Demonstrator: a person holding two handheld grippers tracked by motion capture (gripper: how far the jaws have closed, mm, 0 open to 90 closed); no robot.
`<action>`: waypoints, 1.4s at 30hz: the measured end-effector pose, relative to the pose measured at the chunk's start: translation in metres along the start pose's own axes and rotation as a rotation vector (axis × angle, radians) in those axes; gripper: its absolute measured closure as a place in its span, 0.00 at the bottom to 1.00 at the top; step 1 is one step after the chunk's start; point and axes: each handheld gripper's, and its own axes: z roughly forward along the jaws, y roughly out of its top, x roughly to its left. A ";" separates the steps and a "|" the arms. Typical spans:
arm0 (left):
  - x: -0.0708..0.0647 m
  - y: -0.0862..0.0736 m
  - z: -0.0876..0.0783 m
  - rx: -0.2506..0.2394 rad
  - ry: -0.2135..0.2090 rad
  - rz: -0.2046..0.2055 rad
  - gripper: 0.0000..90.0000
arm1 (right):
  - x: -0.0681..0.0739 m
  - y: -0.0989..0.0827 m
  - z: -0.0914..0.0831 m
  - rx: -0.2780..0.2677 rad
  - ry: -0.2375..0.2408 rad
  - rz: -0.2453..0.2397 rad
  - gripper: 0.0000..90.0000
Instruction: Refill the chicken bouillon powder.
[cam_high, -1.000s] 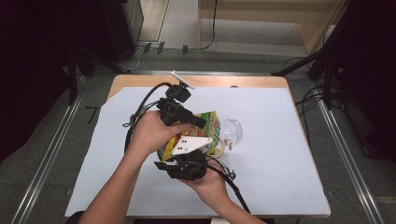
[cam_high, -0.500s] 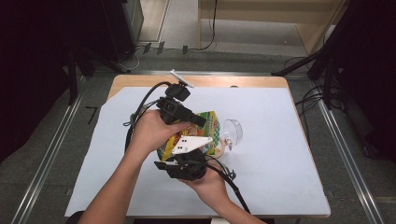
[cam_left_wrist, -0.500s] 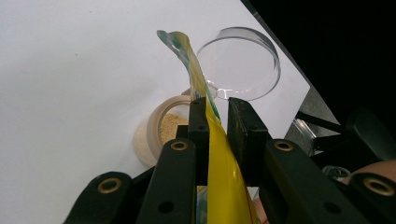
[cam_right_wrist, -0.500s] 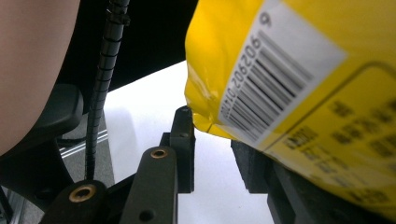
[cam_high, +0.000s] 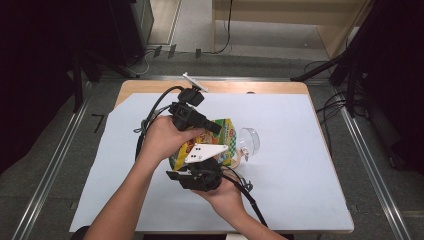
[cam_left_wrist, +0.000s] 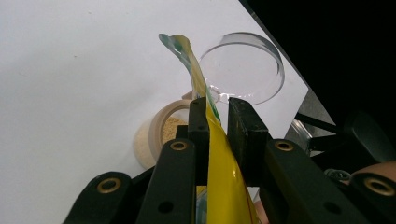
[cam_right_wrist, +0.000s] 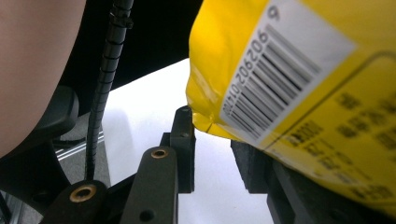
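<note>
Now both tools are on the yellow bag (cam_high: 220, 142) above the white surface (cam_high: 300, 165) — left tool (cam_left_wrist: 217, 121) pinching its edge over the jar (cam_left_wrist: 161, 135), right tool (cam_right_wrist: 212, 149) gripping the bottom corner — by the clear lid (cam_high: 248, 141).

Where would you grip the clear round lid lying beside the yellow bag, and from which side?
Take the clear lid by its thin raised rim, coming from above on the side away from the yellow bag. It lies flat and wide, so only the rim fits between fingers.
</note>
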 end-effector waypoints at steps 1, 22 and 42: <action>0.000 0.000 0.000 -0.001 0.000 0.001 0.89 | 0.000 0.000 0.000 -0.002 -0.004 -0.002 0.80; -0.002 0.000 0.001 0.002 0.003 0.002 0.88 | 0.001 -0.001 0.001 -0.007 -0.008 0.004 0.80; -0.007 0.000 0.000 -0.002 0.014 0.017 0.88 | 0.001 -0.001 0.001 -0.018 -0.009 0.002 0.81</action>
